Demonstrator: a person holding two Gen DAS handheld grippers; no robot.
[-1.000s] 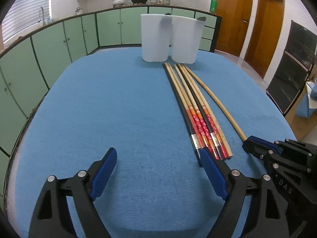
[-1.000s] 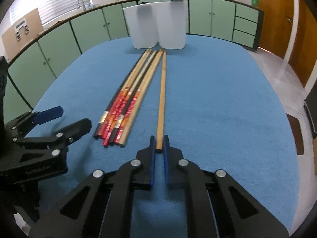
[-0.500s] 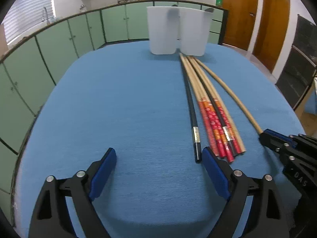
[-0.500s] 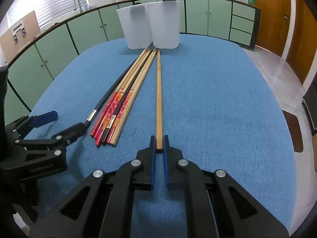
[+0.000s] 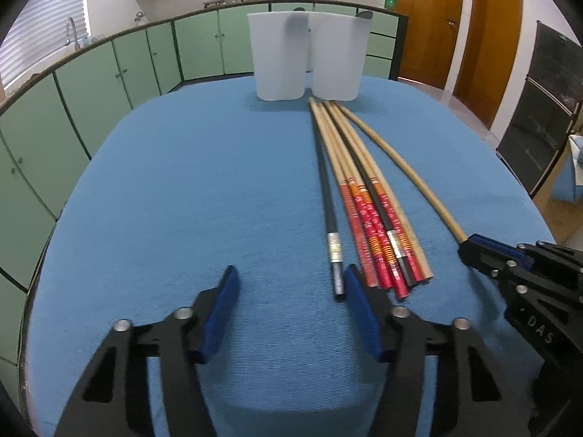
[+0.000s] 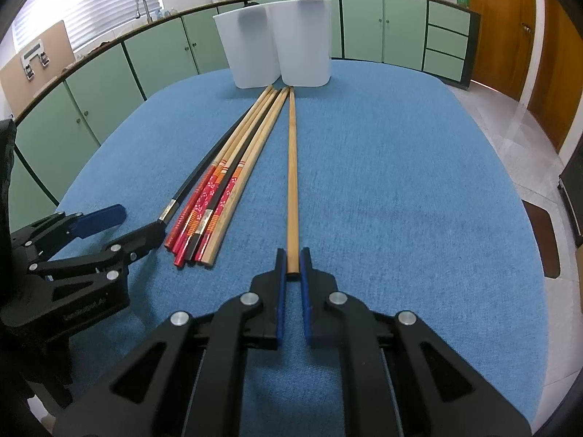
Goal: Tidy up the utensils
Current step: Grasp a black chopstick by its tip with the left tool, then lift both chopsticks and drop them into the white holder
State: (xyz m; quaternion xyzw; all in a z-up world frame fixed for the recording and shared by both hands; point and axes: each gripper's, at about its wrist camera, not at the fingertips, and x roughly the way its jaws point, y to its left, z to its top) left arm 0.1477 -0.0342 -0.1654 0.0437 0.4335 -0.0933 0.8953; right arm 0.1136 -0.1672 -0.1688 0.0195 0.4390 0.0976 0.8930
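Several chopsticks lie on the blue table. A bundle with red patterned ends [image 5: 379,233] [image 6: 215,196] lies in the middle. A black chopstick with a silver band [image 5: 329,218] [image 6: 196,182] lies apart on its left. My right gripper [image 6: 292,262] is shut on the near end of a plain wooden chopstick [image 6: 292,167] [image 5: 400,160]. My left gripper [image 5: 289,284] [image 6: 138,222] is open, its right finger just beside the black chopstick's end. Two white containers [image 5: 278,62] [image 6: 304,43] stand side by side at the far end.
The blue table [image 5: 182,182] ends in a rounded edge. Green cabinets [image 5: 109,73] run behind and to the left. Wooden doors [image 5: 430,18] and a dark cabinet [image 5: 539,109] are at the right.
The black chopstick has been pushed apart to the left of the bundle. My left gripper has narrowed somewhat and sits by its end. The right gripper still holds the wooden chopstick.
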